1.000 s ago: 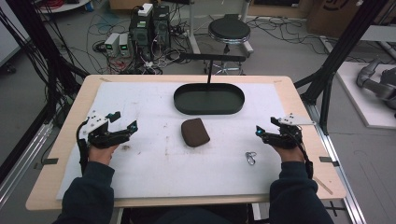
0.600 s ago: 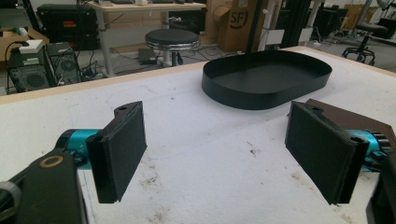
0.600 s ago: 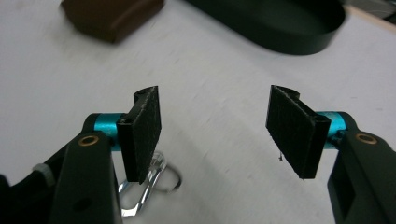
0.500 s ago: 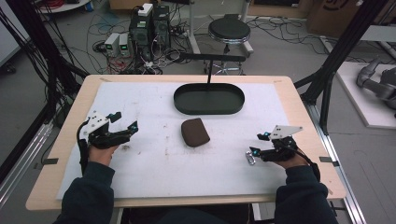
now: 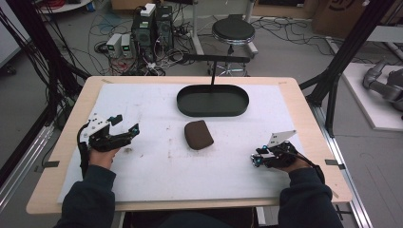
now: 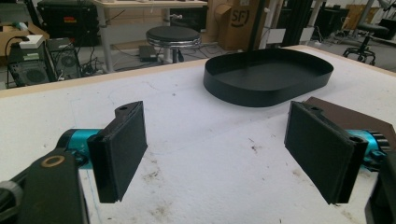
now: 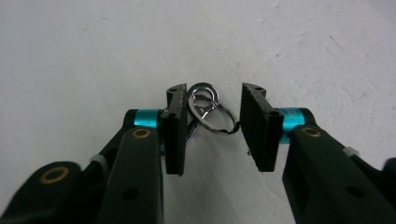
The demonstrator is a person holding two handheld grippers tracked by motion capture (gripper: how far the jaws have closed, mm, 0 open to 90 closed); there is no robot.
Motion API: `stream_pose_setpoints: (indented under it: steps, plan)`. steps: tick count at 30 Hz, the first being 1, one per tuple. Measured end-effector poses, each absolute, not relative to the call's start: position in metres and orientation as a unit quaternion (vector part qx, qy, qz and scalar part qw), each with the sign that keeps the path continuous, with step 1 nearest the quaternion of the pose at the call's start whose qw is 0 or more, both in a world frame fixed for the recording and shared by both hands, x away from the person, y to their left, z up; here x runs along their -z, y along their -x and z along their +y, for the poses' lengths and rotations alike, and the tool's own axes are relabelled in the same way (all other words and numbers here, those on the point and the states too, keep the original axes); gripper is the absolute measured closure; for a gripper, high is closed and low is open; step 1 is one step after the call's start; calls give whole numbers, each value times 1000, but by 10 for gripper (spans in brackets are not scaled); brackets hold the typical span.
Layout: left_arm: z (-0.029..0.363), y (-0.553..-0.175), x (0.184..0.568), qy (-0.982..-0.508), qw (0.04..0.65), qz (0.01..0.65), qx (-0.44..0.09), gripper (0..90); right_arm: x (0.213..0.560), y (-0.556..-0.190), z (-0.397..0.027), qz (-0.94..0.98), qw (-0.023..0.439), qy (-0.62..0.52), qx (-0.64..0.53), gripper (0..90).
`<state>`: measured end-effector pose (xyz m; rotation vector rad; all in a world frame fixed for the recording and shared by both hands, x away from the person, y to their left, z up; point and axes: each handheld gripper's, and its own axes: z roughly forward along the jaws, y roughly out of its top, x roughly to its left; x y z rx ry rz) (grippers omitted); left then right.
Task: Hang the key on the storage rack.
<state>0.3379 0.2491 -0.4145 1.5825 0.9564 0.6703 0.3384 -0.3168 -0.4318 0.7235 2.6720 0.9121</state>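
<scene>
the small metal key ring (image 7: 205, 108) lies flat on the white table cover (image 5: 157, 175) between the part-spread jaws of the right gripper (image 7: 210, 128), looking light, stiff and slippery, so it is likely best pinched across its overlapping loops, while the left gripper (image 6: 224, 154) is wide apart.

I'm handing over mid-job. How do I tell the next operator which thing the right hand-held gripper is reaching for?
Start at the black oval tray at the far middle of the white mat, then come toward the person's right, past the brown pad. There the right hand-held gripper straddles a small key ring lying on the mat, jaws not yet shut. It is the only shiny metal thing there.
</scene>
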Motion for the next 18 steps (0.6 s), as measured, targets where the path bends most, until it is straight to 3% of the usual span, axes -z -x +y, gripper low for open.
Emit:
stream_pose_setpoints:
  steps: [7,12,15,18]
  plan:
    - [249,-338,415,-669,555,405,-283,213,428,-340,-320,903,140,-260,-313,884]
    - [249,-338,415,-670,554,405,-282,214,428,-344,-326,889,153,-305,-307,881]
    - [249,-337,415,-669,555,406,-282,215,428,-346,-331,878,150,-330,-312,818]
    - [250,-337,415,-669,554,406,-283,216,427,-346,-338,873,146,-341,-315,812]
